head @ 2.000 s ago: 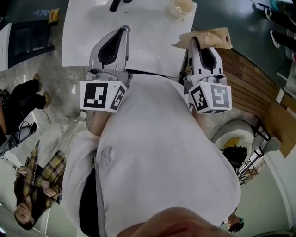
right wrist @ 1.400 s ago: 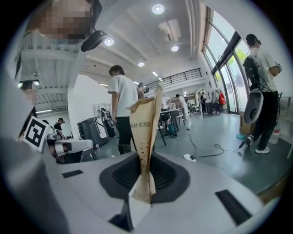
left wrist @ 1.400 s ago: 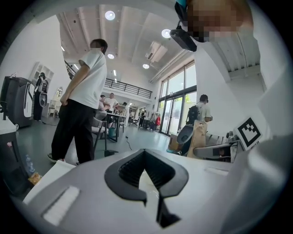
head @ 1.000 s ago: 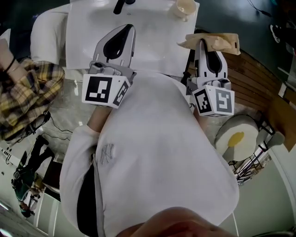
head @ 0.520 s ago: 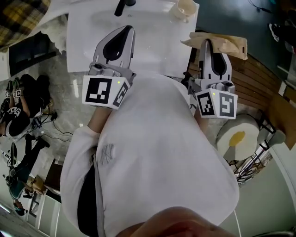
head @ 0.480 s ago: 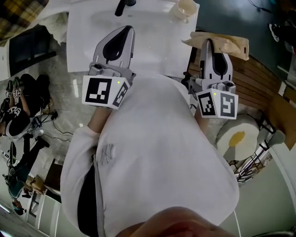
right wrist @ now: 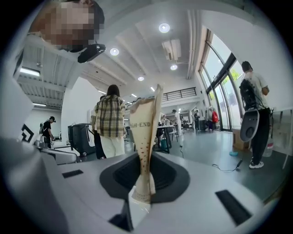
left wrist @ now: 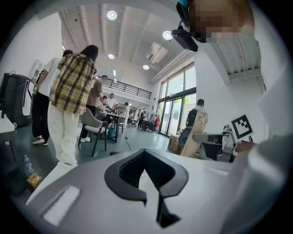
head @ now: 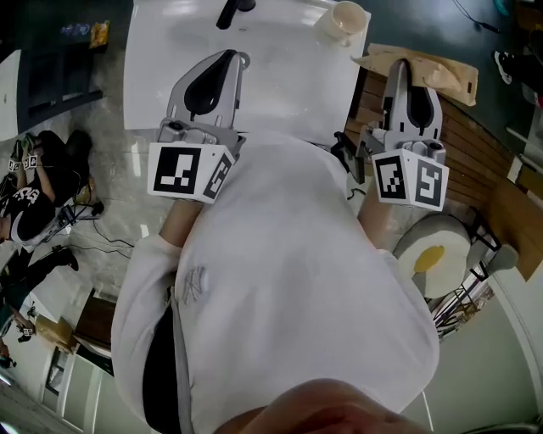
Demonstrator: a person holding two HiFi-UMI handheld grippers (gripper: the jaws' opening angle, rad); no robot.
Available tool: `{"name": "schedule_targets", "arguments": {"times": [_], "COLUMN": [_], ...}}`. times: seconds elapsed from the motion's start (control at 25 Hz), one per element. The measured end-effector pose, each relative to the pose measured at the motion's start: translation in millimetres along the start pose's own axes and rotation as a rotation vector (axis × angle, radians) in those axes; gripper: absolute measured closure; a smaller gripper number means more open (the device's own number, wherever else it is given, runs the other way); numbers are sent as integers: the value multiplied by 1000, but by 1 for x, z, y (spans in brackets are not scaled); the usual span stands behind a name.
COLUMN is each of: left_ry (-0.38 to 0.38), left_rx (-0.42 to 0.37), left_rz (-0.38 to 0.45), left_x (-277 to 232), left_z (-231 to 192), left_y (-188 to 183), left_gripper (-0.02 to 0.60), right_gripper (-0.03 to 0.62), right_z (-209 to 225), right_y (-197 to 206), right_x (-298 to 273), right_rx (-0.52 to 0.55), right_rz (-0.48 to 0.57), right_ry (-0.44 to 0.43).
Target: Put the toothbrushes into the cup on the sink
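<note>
Your right gripper [head: 405,66], pinching a paper packet [head: 447,78] (toothbrushes, probably), has swung right, away from the cup [head: 344,21]; left gripper [head: 227,58] closed, empty.

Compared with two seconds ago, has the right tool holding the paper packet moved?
Yes. In the head view, the right tool and its paper packet have shifted rightward, away from the white sink's edge.

Cream cup [head: 346,19] upright on white sink [head: 271,59], tan paper packet [head: 454,80] nearby

Glossy white sink [head: 280,63], matt tan paper packet [head: 451,80] — brown wooden slats [head: 465,157]
</note>
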State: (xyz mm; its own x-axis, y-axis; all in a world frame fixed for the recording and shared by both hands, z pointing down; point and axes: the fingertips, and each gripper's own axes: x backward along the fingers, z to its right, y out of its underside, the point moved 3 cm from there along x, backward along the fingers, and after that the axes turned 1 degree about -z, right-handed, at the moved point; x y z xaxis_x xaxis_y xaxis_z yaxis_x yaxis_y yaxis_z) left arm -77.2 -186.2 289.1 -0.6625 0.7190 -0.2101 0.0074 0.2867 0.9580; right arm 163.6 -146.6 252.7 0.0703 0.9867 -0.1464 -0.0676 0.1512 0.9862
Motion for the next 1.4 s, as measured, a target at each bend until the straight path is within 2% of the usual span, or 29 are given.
{"name": "schedule_targets", "arguments": {"times": [0.36, 0.72, 1.4], "left_ry": [-23, -20, -72], "left_rx": [1, -39, -38], "left_rz": [-1, -19, -62], "left_x": [-3, -17, -20], "left_z": [-2, 4, -6], "left_y": [-4, -5, -1], "left_gripper": [580, 580, 580], "right_gripper": [539, 540, 540], "right_z": [13, 24, 40], "right_y": [-4, 7, 63], "right_x": [-29, -64, -108], "right_rx": [7, 30, 20], "right_rz": [45, 160, 70], "right_ry": [-10, -105, -150]}}
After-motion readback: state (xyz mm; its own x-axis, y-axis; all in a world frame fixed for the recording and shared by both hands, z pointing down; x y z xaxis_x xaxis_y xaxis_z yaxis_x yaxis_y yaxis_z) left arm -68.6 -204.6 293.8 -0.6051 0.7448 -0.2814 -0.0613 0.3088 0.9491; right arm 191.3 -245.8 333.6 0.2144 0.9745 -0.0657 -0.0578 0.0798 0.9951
